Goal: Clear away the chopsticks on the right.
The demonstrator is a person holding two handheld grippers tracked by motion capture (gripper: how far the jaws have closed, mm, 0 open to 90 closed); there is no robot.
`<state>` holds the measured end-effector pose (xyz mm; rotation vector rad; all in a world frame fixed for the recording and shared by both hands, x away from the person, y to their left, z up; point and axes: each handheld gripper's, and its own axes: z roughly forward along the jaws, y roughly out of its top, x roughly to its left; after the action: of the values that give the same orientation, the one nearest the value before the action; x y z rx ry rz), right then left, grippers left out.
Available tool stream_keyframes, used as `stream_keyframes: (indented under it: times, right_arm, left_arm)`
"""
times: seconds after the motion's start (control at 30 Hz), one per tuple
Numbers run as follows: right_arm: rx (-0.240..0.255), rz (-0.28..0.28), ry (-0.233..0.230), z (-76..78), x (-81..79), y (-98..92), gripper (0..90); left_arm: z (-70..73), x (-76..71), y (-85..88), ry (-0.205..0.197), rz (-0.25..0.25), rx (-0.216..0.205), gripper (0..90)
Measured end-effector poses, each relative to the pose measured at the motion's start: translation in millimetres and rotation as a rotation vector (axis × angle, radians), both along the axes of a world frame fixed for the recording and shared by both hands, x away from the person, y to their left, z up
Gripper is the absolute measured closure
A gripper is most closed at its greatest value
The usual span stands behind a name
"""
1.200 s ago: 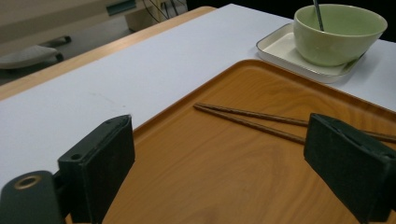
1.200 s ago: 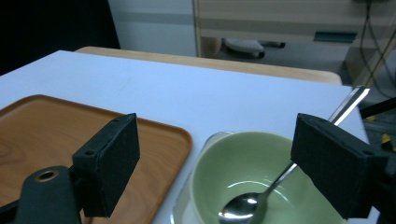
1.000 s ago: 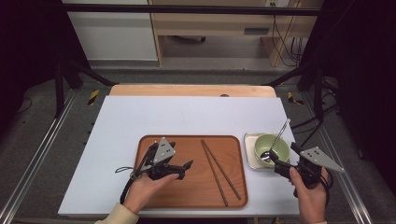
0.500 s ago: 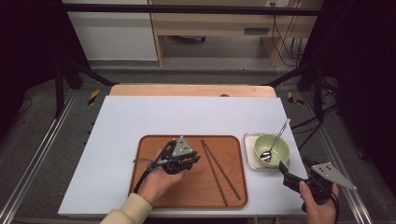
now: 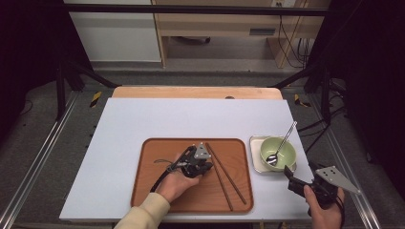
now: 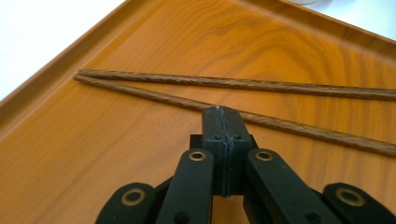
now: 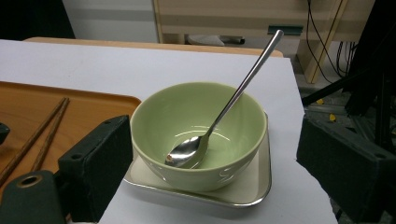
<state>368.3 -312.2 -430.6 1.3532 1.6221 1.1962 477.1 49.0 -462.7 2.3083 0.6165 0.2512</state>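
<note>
A white table (image 5: 143,124) is seen from above, with a wooden tray (image 5: 157,191) on its near middle. Two brown chopsticks (image 5: 224,174) lie on the right part of the tray, running from far left to near right and spreading slightly apart toward the near end.

The left hand (image 5: 179,183) reaches in from the bottom edge, its sleeve pale, and holds the left gripper (image 5: 203,167) low over the middle of the tray, just left of the chopsticks. In the left gripper view its two black jaws are pressed flat together with nothing between them, and their tip (image 6: 222,123) sits right at the nearer chopstick (image 6: 299,128); whether it touches cannot be told. The second chopstick (image 6: 243,84) lies just beyond.

To the right of the tray, a pale square dish (image 5: 255,160) holds a green bowl (image 5: 279,150). A metal spoon (image 5: 284,140) rests in the bowl, its handle leaning over the far right rim.

The right hand (image 5: 325,210) holds the right gripper (image 5: 293,179) at the near right corner of the table, just near of the bowl. In the right gripper view its jaws stand wide apart and empty, with the bowl (image 7: 196,133), spoon (image 7: 224,107) and dish (image 7: 252,186) framed between them but farther off.
</note>
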Motion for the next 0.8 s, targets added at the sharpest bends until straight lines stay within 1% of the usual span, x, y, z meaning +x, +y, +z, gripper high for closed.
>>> stream_keyframes:
  times: [0.07,0.13,0.2,0.23,0.27,0.33,0.4,0.43,0.53,0.6,0.63,0.7,0.8]
  right_arm:
    - [0.01,0.003,-0.001,-1.0,0.4,-2.0,11.1]
    - [0.022,0.0,0.006,-1.3,0.2,-2.6,11.1]
    - [0.016,0.001,0.004,-1.6,0.4,-3.1,11.2]
    - [0.016,0.002,0.003,-1.7,0.6,-3.0,11.2]
    - [0.017,0.004,0.005,-2.1,0.9,-2.9,11.4]
    - [0.015,0.005,0.011,-2.7,1.0,-2.5,11.5]
    - [0.016,0.008,0.012,-3.6,1.6,-2.0,11.6]
    - [0.016,0.008,0.012,-3.6,1.6,-2.0,11.6]
    - [0.023,0.006,0.015,-4.2,1.7,-2.4,11.8]
    - [0.02,0.008,0.013,-4.7,2.0,-3.0,11.9]
    - [0.022,0.007,0.014,-5.4,2.5,-3.1,11.9]
    - [0.026,0.007,0.017,-5.7,2.7,-2.8,12.0]
    - [0.026,0.011,0.018,-6.3,3.0,-3.3,12.1]
  left_arm:
    - [-1.8,-0.4,-2.8,-0.006,-0.008,0.011,89.9]
    - [-3.4,0.3,-4.7,-0.003,-0.007,0.011,89.9]
    - [-6.2,1.5,-7.2,0.002,0.001,0.011,89.9]
    - [-6.9,2.2,-7.9,0.002,-0.002,0.018,89.8]
    - [-7.5,2.6,-9.2,0.006,0.006,0.001,89.8]
    - [-7.2,4.8,-11.6,-0.006,0.001,0.017,89.8]
    - [-7.3,5.4,-12.8,-0.002,0.006,0.01,89.7]
    - [-7.1,6.6,-13.6,-0.004,0.005,0.015,89.7]
    - [-7.4,9.7,-17.5,-0.004,0.002,0.009,89.8]
    - [-7.5,11.7,-21.2,-0.003,0.0,0.006,89.8]
    - [-6.9,13.3,-22.6,-0.006,-0.009,0.018,89.8]
    - [-6.3,16.8,-28.6,-0.005,-0.022,0.023,89.8]
    - [-6.6,19.2,-32.8,-0.005,-0.032,0.024,89.8]
